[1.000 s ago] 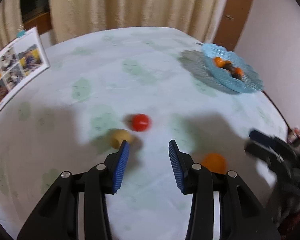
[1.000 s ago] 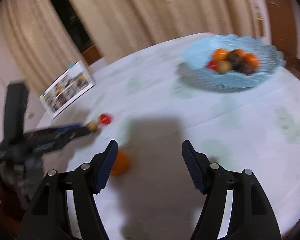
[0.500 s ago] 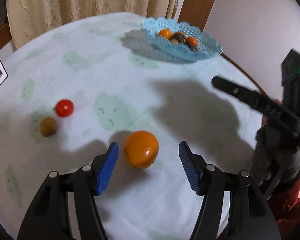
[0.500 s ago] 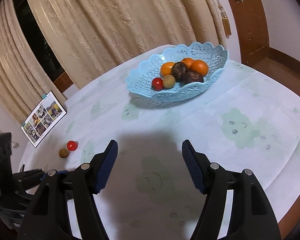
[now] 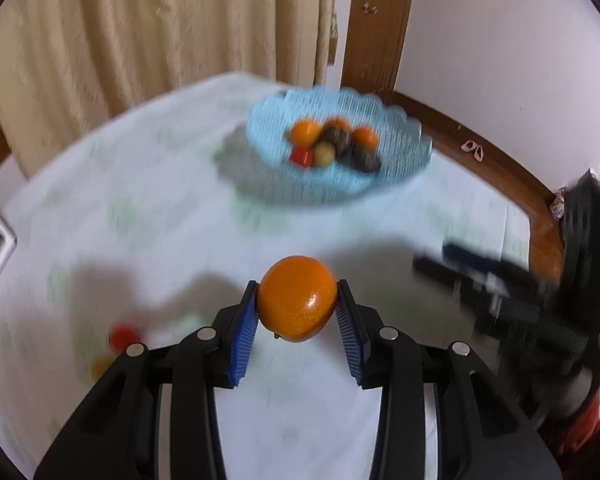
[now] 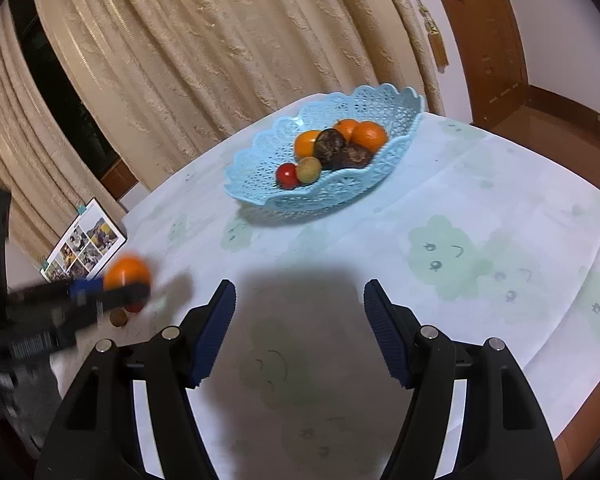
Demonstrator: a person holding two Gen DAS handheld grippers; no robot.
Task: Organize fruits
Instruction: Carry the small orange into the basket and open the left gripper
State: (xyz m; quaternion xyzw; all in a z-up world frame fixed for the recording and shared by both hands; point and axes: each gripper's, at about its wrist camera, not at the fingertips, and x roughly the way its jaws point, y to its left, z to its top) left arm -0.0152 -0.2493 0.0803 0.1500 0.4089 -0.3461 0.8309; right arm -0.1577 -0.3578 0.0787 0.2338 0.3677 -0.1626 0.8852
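My left gripper (image 5: 297,300) is shut on an orange (image 5: 297,298) and holds it above the table; it also shows in the right wrist view (image 6: 126,273), blurred at the left. A light blue lattice basket (image 5: 396,168) stands ahead of it at the far side, holding several fruits. In the right wrist view the basket (image 6: 260,160) holds oranges, dark fruits, a red tomato and a kiwi. A red tomato (image 5: 123,335) and a kiwi (image 5: 99,366) lie on the cloth at the lower left. My right gripper (image 6: 299,332) is open and empty over the table.
The round table has a pale cloth (image 6: 480,208) with green cloud prints and a wooden rim (image 5: 500,160). A photo calendar (image 6: 85,240) stands at the far left edge. Curtains hang behind the table.
My left gripper has closed on the orange and lifted it off the cloth, turning toward the basket. My right gripper has shifted slightly and stays open.
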